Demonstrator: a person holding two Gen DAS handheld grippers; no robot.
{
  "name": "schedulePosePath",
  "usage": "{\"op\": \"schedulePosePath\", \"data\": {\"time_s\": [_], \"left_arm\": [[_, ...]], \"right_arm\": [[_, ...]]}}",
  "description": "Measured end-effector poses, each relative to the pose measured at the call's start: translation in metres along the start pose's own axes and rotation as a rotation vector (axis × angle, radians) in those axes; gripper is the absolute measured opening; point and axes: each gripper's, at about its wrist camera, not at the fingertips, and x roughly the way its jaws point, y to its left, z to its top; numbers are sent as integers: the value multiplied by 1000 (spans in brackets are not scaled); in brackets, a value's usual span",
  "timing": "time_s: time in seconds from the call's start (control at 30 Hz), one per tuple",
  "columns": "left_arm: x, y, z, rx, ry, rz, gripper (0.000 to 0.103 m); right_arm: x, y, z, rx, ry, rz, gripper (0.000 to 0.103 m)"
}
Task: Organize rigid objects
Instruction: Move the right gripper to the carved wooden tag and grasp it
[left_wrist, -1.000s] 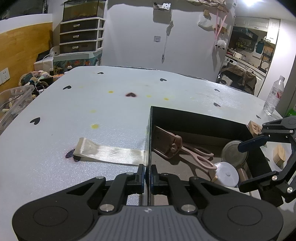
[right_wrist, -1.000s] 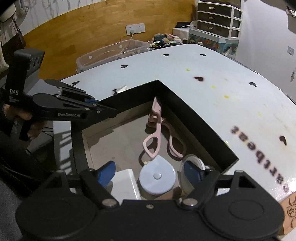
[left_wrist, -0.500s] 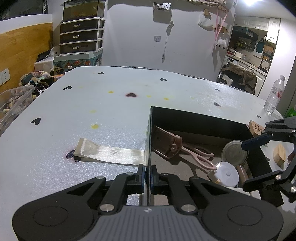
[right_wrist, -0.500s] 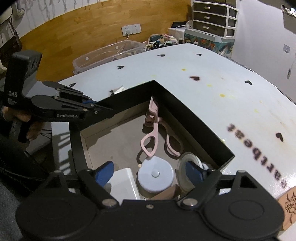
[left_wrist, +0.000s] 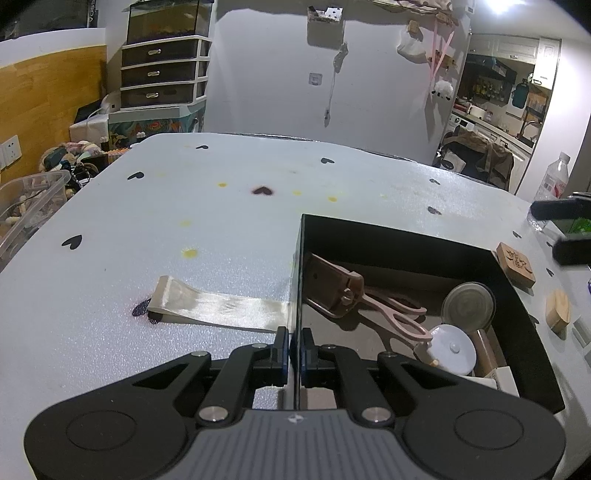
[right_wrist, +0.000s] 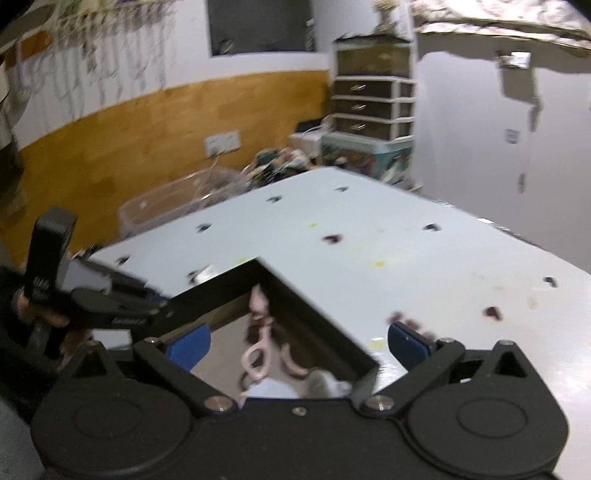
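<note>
Wood is judged stiff, light and unbreakable: the carved square wooden block and round wooden puck lie on the pale desk, right of the black open box, best pinched across flat sides. Left claw is clamped on the box wall; right claw is held apart.

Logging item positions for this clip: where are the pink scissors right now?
In the left wrist view, the pink scissors lie inside the black box, toward its left wall, handles pointing at the round white tape measure.
</note>
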Motion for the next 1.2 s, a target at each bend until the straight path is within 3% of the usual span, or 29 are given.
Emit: {"op": "schedulePosePath", "data": {"time_s": [0.23,0.47,0.63,0.8,0.97,1.2], "left_arm": [[0,0,0,0,-1,1,6],[0,0,0,1,0,1,6],[-1,-2,0,4,2,3,6],[0,-4,0,2,5,7,6],[2,-5,2,3,11,14,6],[2,-7,3,8,9,17,6]], "right_arm": [[-15,-53,-10,150,-39,-191,103],[-12,-111,-40,311,-18,-392,103],[2,-161,-66,365,10,-379,103],[14,-193,-79,399,15,-311,103],[27,-202,-83,405,14,-249,103],[25,-185,-84,341,95,-149,103]]}}
